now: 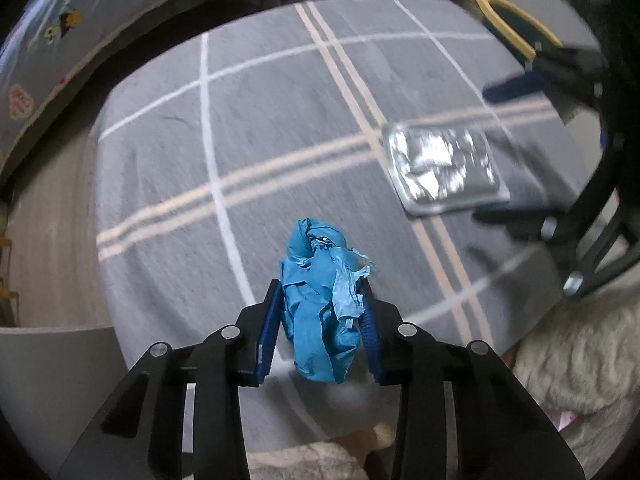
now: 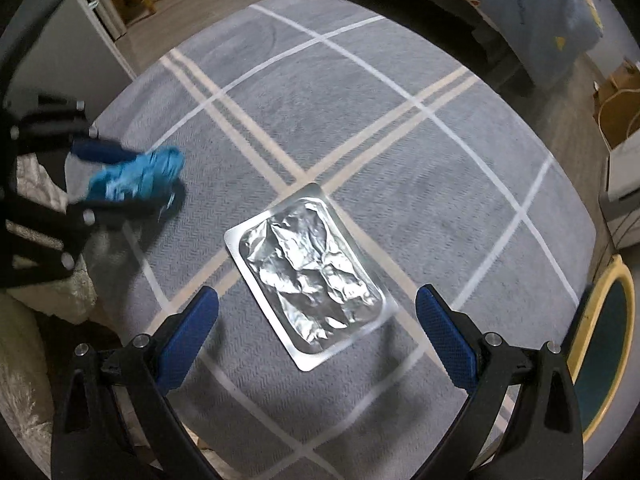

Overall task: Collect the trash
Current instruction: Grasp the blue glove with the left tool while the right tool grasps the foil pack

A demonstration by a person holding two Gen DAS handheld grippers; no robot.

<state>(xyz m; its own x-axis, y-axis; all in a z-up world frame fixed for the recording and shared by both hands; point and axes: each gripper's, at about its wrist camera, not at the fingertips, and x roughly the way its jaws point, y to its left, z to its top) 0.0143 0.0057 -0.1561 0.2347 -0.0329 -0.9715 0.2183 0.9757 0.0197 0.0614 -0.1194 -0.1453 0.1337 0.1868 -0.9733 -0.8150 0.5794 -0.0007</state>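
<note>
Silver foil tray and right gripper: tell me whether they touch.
Apart. The right wrist view shows the right gripper with jaws wide, bare cloth visible between each pad and the crinkled silver foil tray.

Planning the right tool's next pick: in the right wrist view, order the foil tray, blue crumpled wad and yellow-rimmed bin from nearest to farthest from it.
1. Foil tray: between the open fingers of the right tool.
2. Yellow-rimmed bin: far right edge.
3. Blue crumpled wad: far left, in the left tool.

Crumpled blue wad [image 1: 320, 300], silver foil packet [image 2: 308, 276], grey cloth [image 1: 280, 120] (white and beige plaid lines).
</note>
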